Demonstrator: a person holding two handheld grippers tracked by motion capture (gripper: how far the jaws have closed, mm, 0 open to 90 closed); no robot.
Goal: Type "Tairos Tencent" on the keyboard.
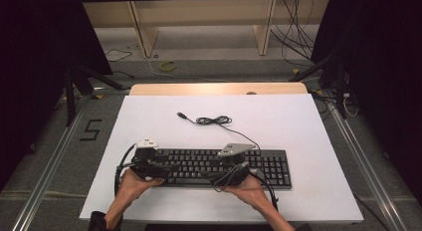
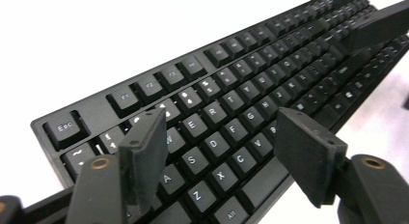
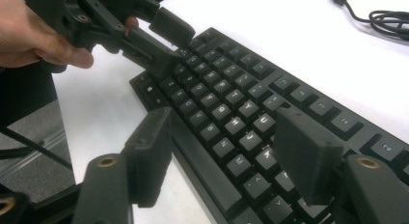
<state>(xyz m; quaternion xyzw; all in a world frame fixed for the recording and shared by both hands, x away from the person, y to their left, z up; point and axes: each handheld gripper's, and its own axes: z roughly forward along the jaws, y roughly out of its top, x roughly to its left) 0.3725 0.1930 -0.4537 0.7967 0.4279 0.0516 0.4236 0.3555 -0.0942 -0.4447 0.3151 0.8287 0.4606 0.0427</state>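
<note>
Both claws hang over the black keyboard [image 1: 219,167], which lies flat near the front of the white table [image 1: 308,126], its cord [image 1: 219,122] running off toward the far side in a loose coil. From where I stand, the left claw [image 2: 219,137] has its jaws spread wide, nothing between them, poised above the letter keys at the keyboard's left end; the right claw [image 3: 222,142] is spread as well, empty, over the middle rows near the front edge. In the right gripper view the left hand [image 3: 34,35] shows with its claw tipped down close to the keys at the far end.

It looks like typing or pressing keys is the job in hand. To do it well, I'd say each claw should come down with one jaw tip squarely on a single key cap, not straddling two. Press straight down and lightly, since a slanted push could slide the keyboard on the smooth table. Keeping the two claws apart would avoid a knock in the middle.
</note>
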